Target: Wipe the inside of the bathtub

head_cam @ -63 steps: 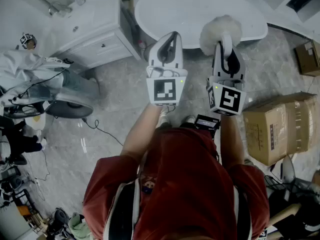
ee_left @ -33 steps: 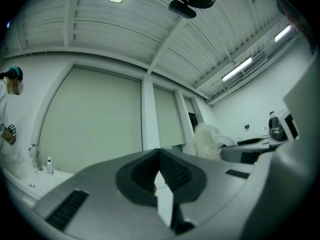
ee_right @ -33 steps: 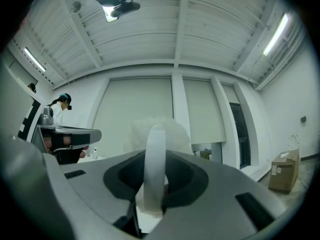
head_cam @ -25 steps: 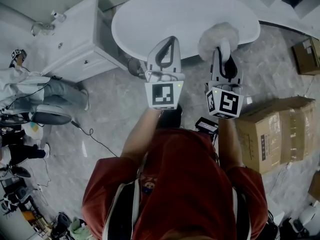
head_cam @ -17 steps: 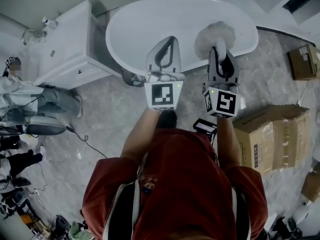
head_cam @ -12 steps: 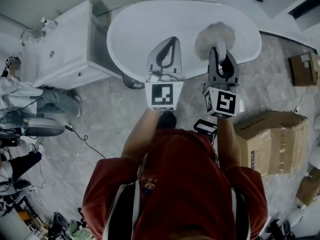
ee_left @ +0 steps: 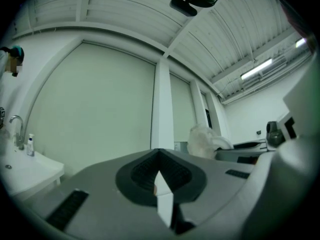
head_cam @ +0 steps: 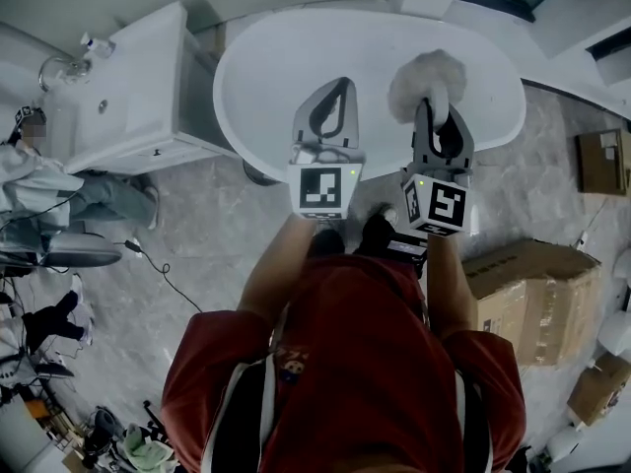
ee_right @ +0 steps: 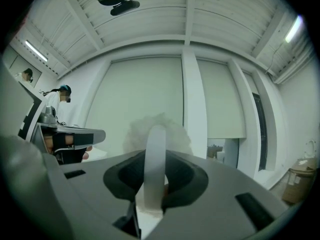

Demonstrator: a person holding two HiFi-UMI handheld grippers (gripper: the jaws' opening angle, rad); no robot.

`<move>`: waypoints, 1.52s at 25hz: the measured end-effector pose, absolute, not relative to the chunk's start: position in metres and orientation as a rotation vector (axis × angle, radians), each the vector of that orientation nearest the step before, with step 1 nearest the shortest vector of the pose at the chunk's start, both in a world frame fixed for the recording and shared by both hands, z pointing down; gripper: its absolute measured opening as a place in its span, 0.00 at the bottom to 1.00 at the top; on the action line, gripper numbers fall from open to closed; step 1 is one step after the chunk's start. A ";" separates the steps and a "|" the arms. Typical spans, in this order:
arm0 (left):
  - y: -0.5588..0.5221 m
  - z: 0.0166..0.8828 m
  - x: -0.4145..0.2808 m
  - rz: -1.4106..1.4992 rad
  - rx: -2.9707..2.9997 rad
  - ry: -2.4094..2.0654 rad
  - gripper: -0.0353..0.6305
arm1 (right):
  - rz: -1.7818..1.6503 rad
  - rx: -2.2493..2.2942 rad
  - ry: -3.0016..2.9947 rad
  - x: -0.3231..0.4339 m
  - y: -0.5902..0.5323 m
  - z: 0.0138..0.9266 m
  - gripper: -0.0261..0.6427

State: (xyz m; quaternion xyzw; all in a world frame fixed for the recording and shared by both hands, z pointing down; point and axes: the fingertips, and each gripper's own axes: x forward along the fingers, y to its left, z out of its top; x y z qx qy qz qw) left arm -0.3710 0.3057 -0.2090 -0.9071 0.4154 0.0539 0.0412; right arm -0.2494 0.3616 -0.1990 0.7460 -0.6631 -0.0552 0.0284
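Grey marble floor [head_cam: 227, 225] edges the smooth white oval bathtub [head_cam: 286, 57] with its broad basin. Across its near rim, the right gripper [head_cam: 435, 106] clamps the plastic handle of a fluffy white duster [head_cam: 426, 72]; the left gripper [head_cam: 335, 92] is closed, empty.

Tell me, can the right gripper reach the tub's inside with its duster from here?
Probably yes: the right gripper, shut on the fluffy duster, is held over the open bathtub, and nothing shows between them.
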 end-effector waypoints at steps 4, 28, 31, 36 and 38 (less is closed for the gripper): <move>0.284 -0.204 -0.349 0.146 -2.732 1.333 0.08 | -0.164 2.270 -2.103 -0.221 0.333 -0.192 0.19; 0.162 -0.181 -0.226 0.092 -2.469 1.744 0.08 | 0.003 1.940 -2.419 -0.078 0.170 -0.134 0.19; 0.139 -0.159 -0.239 0.070 -2.462 1.741 0.08 | 0.019 1.924 -2.417 -0.095 0.145 -0.116 0.19; 0.088 -0.124 -0.271 0.053 -2.463 1.755 0.08 | 0.036 1.911 -2.408 -0.133 0.091 -0.081 0.18; 0.068 -0.109 -0.283 0.034 -2.466 1.743 0.08 | 0.033 1.893 -2.404 -0.147 0.069 -0.065 0.18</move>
